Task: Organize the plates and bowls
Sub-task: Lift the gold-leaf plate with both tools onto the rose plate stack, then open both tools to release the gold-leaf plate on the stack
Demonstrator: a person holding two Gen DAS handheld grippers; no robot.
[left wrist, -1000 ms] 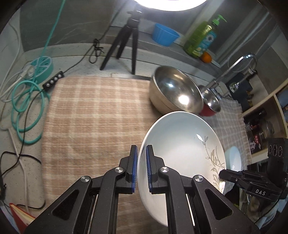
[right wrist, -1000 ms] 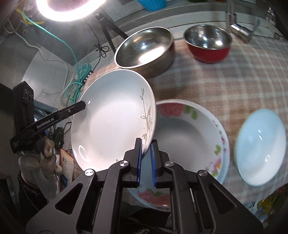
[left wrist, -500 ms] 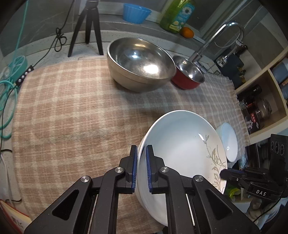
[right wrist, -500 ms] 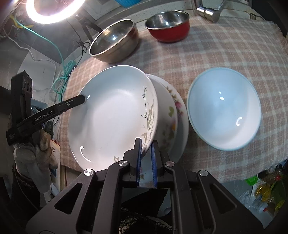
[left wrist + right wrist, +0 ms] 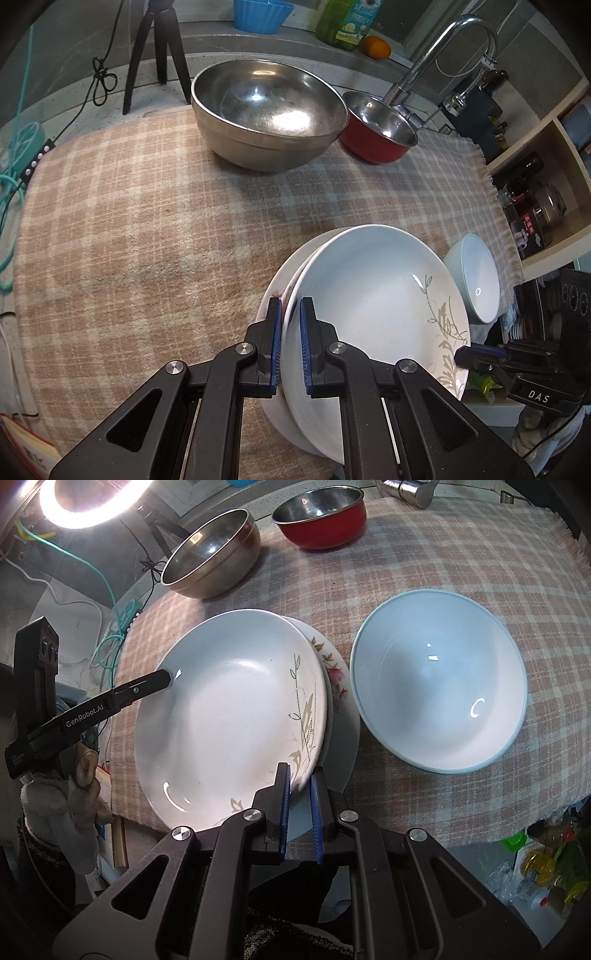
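A white plate with a grey leaf pattern (image 5: pixel 373 295) (image 5: pixel 229 705) lies over a floral plate (image 5: pixel 275 291) (image 5: pixel 338 679) on the checked cloth. Whether the two touch I cannot tell. My left gripper (image 5: pixel 290 310) is shut on the white plate's left rim and shows from the side in the right wrist view (image 5: pixel 166 675). Shut on the opposite rim is my right gripper (image 5: pixel 299 775), also seen in the left wrist view (image 5: pixel 469 356). A pale blue bowl (image 5: pixel 439 679) (image 5: pixel 476 280) stands just right of the plates.
A large steel bowl (image 5: pixel 269 110) (image 5: pixel 210 554) and a red bowl with a steel inside (image 5: pixel 376 129) (image 5: pixel 321 513) stand at the back of the cloth. Behind them are a tap (image 5: pixel 443 55), a tripod (image 5: pixel 155 48), a blue tub and a green bottle. Shelves stand at the right.
Both grippers carried the white plate sideways and down, from beside the steel bowl to over the floral plate. Their hold on its rims is unchanged.
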